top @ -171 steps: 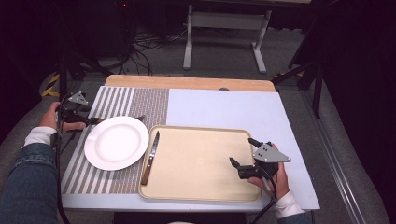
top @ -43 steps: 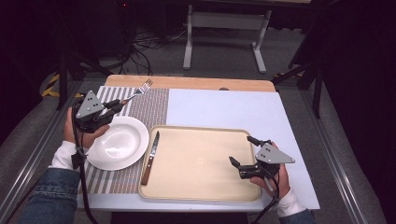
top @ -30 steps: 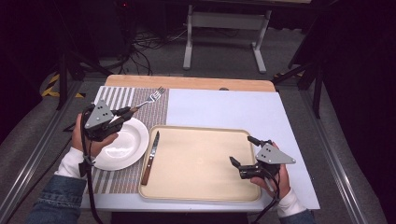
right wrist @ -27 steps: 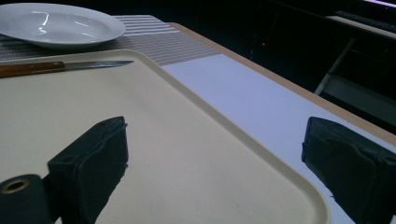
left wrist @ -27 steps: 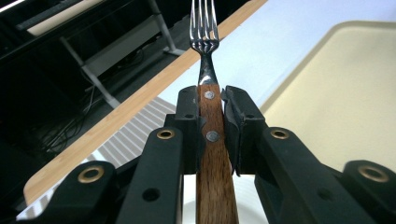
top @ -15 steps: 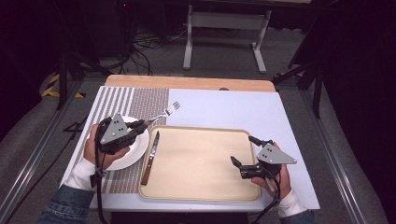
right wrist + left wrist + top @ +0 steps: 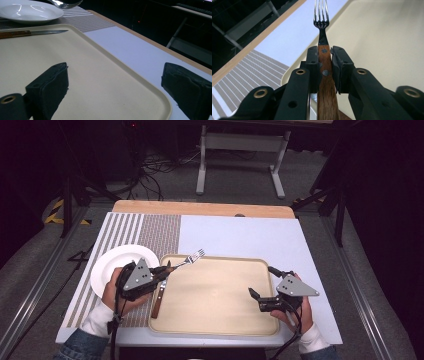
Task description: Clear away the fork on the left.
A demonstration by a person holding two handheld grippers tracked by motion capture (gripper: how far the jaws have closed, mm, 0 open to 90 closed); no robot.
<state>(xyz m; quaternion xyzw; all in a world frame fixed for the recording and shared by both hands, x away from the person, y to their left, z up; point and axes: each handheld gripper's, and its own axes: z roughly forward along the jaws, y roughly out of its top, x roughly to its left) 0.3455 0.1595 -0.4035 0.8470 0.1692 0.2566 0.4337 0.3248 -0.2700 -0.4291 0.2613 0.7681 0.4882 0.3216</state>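
My left gripper (image 7: 164,270) is shut on the wooden handle of a fork (image 7: 192,257), whose tines reach over the far left corner of a beige tray (image 7: 220,295). In the left gripper view the fork (image 7: 322,30) stands straight between the pads of the left gripper (image 7: 323,53), above the tray's rim (image 7: 294,67). A wooden-handled knife (image 7: 158,300) lies along the tray's left side, just under that hand. My right gripper (image 7: 257,300) hovers open over the tray's right part; the right gripper (image 7: 115,80) has nothing between its jaws.
A white plate (image 7: 107,265) sits on a striped placemat (image 7: 150,227) left of the tray, close behind the left hand. From the right gripper view the knife (image 7: 32,33) and plate (image 7: 27,11) lie far across the tray. White tabletop (image 7: 240,235) extends behind the tray.
The left gripper has carried the fork rightward and down, from over the placemat and plate to the tray's far left corner. The right gripper has stayed put.
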